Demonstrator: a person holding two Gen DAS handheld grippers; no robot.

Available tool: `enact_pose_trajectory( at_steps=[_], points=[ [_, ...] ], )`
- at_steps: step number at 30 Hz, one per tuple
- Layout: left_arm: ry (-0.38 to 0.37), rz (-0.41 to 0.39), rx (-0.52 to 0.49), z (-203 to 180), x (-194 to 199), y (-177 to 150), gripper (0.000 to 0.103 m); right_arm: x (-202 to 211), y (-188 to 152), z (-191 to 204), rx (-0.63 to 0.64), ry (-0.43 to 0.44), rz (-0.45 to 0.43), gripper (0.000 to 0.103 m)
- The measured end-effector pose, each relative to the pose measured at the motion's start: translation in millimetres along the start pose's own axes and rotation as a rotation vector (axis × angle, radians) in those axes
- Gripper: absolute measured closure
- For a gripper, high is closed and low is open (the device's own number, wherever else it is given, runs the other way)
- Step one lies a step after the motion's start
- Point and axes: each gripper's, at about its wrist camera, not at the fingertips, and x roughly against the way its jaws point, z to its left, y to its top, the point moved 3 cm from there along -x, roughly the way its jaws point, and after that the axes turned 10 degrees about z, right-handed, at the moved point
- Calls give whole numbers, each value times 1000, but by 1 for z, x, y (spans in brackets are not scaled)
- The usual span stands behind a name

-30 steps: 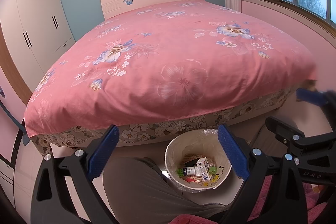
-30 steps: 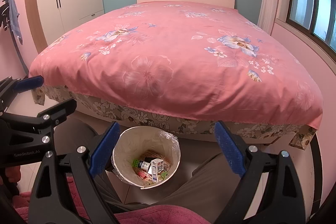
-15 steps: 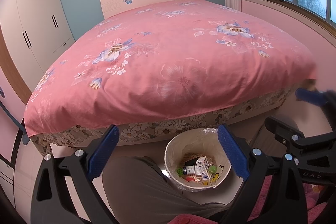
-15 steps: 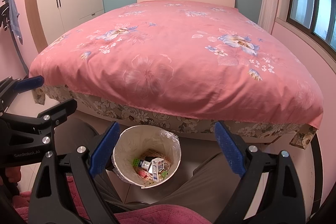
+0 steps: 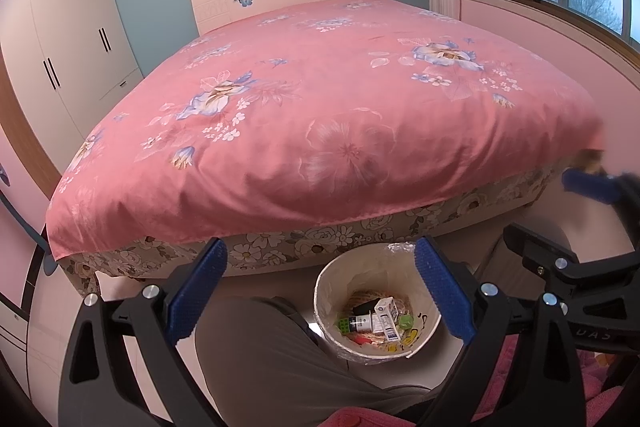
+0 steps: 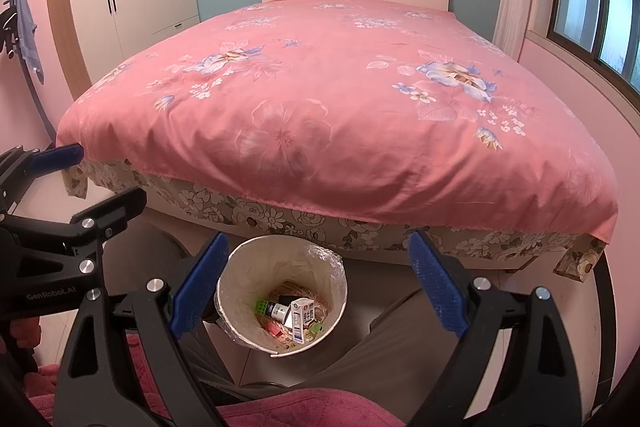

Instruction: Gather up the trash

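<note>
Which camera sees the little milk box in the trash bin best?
The right wrist view: the milk box stands near the middle, its front label facing the camera. The left wrist view shows it too, but angled and smaller inside the bin.

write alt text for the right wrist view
The open right claw hangs empty above a white trash bin holding a small carton and other scraps, on the floor by a pink floral bed. The left claw shows at left.

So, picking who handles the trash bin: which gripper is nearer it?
Roughly equal, I can't tell. The left gripper is up-left of the trash bin; the right gripper is up-right.
</note>
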Motion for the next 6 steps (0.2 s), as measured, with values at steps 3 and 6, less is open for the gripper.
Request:
enact_pose_trajectory(
  at_steps=[3,6],
  points=[
    [-1,1,1,0,0,-1,7,0,0,0,1,0,0,13],
    [-1,0,0,0,0,0,7,-1,0,0,0,1,1,13]
  ],
)
